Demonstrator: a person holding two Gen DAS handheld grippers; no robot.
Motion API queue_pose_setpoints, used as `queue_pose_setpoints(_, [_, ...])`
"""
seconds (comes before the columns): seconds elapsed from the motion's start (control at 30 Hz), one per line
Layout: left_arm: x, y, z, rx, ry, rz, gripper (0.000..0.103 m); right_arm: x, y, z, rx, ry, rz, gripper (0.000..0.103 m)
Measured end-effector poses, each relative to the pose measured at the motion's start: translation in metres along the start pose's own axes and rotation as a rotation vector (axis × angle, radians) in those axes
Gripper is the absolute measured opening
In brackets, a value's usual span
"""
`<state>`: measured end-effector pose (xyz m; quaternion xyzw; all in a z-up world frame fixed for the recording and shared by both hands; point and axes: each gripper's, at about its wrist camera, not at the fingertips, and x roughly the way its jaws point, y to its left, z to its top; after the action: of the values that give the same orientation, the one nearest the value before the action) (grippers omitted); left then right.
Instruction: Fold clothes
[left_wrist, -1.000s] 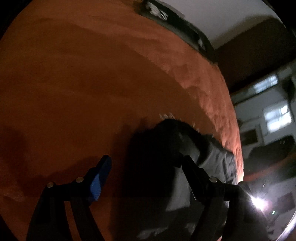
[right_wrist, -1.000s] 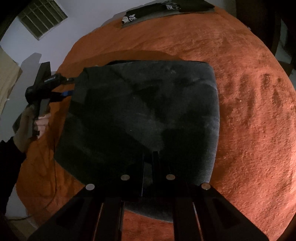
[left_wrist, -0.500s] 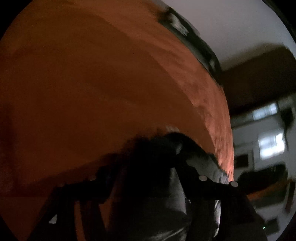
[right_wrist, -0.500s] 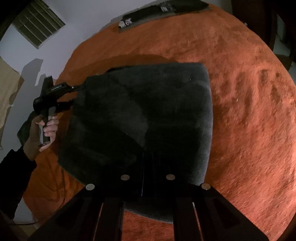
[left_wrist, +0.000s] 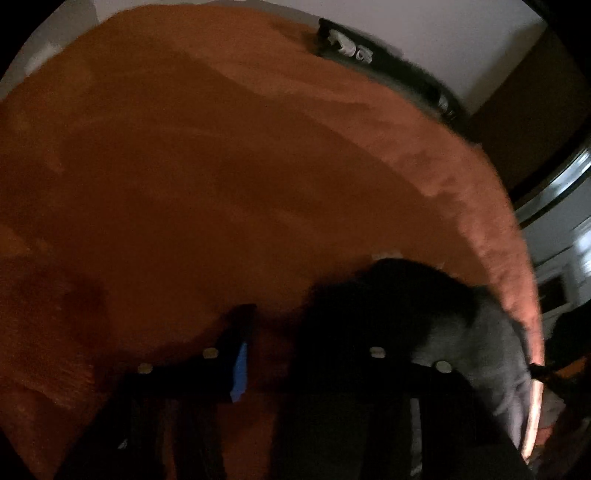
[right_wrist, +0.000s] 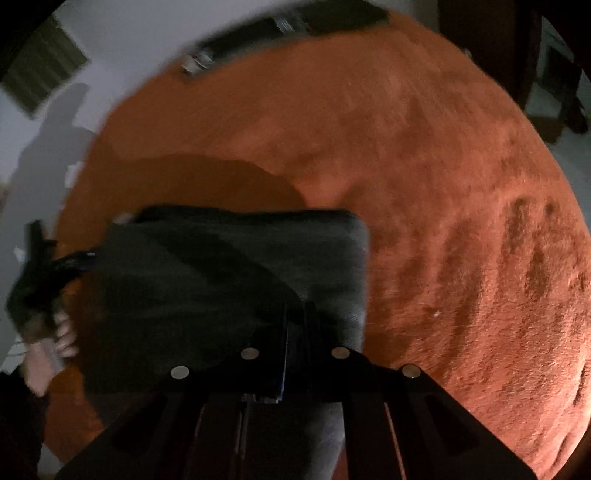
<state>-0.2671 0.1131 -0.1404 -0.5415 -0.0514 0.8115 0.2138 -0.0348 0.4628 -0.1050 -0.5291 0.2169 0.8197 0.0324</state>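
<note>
The dark garment (right_wrist: 236, 280) lay on the orange blanket (right_wrist: 443, 206) of the bed, already folded to a squarish shape, and it had been drawn nearer than a second earlier. The right gripper (right_wrist: 293, 332) stayed clenched on its near edge. The left gripper (left_wrist: 306, 354) had come in over the far corner, and its fingers were closing with cloth between them; contact was too dark to judge. Both edges looked nearly secured for the next fold.
</note>
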Motion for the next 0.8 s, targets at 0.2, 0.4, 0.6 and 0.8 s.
queue_pose_setpoints(0.2, [-0.031, -0.001, 0.009, 0.019, 0.06, -0.104, 0.038, -0.012, 0.002, 0.003, 0.022, 0.007, -0.008, 0.007])
queue_pose_setpoints(0.4, [-0.063, -0.049, 0.008, 0.169, 0.01, -0.108, 0.073, -0.021, 0.028, -0.001, -0.056, 0.015, 0.011, 0.007])
queue_pose_setpoints(0.6, [0.004, -0.044, 0.004, 0.136, 0.087, 0.041, 0.075, -0.01, 0.042, 0.003, -0.098, 0.03, -0.011, 0.007])
queue_pose_setpoints(0.8, [-0.009, -0.043, 0.0, 0.15, 0.048, 0.079, 0.073, -0.008, 0.027, 0.003, -0.105, 0.002, -0.023, 0.007])
